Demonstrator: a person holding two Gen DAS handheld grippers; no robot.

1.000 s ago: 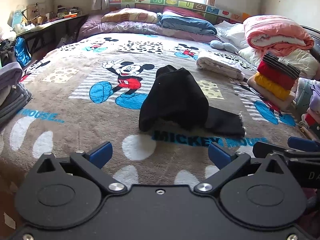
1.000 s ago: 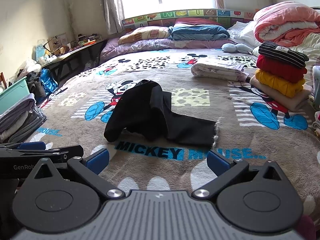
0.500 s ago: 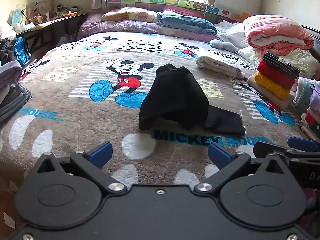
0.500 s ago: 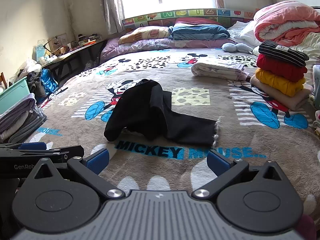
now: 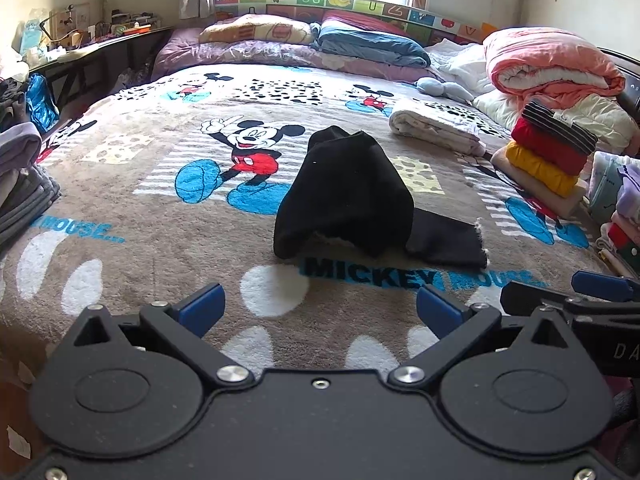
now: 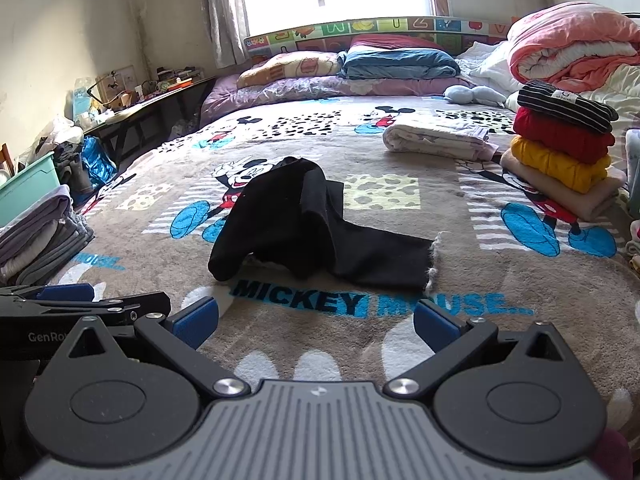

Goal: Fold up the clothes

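Observation:
A crumpled black garment [image 5: 352, 196] lies in a heap on the Mickey Mouse blanket [image 5: 120, 200] in the middle of the bed; it also shows in the right wrist view [image 6: 292, 220], with a frayed flat end toward the right. My left gripper [image 5: 320, 308] is open and empty, low over the near edge of the bed, short of the garment. My right gripper [image 6: 316, 320] is open and empty beside it. Each gripper shows at the edge of the other's view.
A stack of folded clothes [image 6: 560, 148] stands at the right. A folded pale towel [image 6: 436, 140] lies behind the garment. Pink quilt [image 5: 552, 64] and pillows [image 5: 360, 40] at the back. Grey folded clothes [image 6: 36, 236] at the left edge.

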